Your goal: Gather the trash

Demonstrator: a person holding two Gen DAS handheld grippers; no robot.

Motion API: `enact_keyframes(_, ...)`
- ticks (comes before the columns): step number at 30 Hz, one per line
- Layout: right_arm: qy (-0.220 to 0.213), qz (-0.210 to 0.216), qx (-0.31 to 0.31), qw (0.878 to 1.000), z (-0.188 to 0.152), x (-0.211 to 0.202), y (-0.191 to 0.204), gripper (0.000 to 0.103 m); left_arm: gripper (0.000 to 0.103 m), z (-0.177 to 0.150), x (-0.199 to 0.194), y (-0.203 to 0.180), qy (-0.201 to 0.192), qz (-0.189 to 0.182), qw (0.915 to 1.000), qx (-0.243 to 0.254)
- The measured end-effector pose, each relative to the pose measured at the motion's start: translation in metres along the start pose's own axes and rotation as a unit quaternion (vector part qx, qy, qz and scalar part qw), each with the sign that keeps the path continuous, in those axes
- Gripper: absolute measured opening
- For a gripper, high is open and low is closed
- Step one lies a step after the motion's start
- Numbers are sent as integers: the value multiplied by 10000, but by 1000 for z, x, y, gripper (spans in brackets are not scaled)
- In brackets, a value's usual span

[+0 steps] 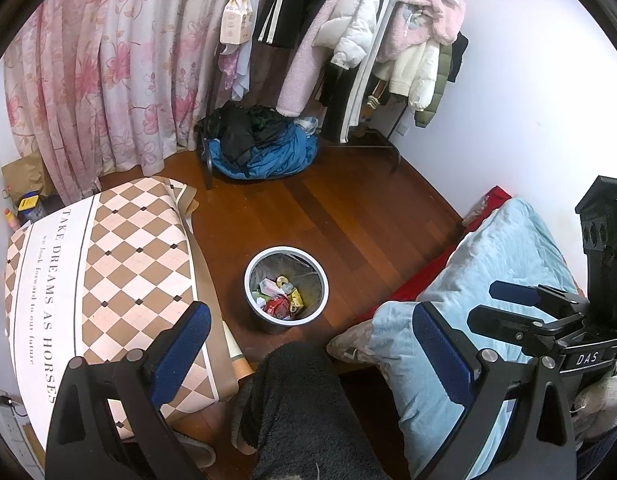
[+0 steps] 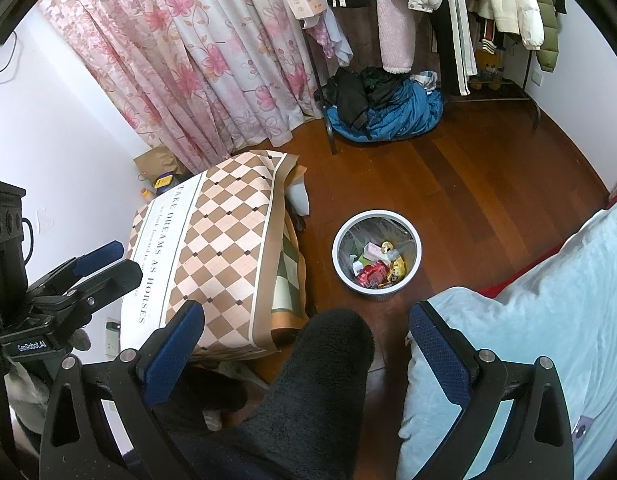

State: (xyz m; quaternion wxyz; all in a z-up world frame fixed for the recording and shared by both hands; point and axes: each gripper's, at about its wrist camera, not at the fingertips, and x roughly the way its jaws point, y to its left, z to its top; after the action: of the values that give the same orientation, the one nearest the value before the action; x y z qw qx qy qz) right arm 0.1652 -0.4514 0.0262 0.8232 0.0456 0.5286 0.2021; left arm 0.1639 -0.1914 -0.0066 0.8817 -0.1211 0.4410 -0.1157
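A: Where is the trash found, and how is it contained?

B: A round white waste bin (image 1: 286,289) is seen on the wooden floor (image 1: 348,208), between the checkered table cover (image 1: 140,264) on the left and the pale blue bedding (image 1: 504,264) on the right. A thin liner bag (image 2: 354,236) is fitted inside it. Wrappers are heaped at the bottom: a red packet (image 2: 373,273), something pink (image 2: 373,251) and yellow pieces (image 2: 398,267). The bin is judged well under half full.

A: How is it expected to handle?

B: The load is judged light and crinkly; the liner is soft, slippery and easily torn. The liner's edge at the rim is best pinched and gathered, not the stiff bin wall.

A: And the tools?

B: The left gripper (image 1: 308,344) and the right gripper (image 2: 308,340) are both held spread wide, nothing between the pads, well above the bin.
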Motion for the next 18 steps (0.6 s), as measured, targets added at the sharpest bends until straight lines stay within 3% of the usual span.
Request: enact_keyframes(18,-2,-5,-31,10000,-1,1,4,103,103,0,0,-3,-5,3,10000,-10)
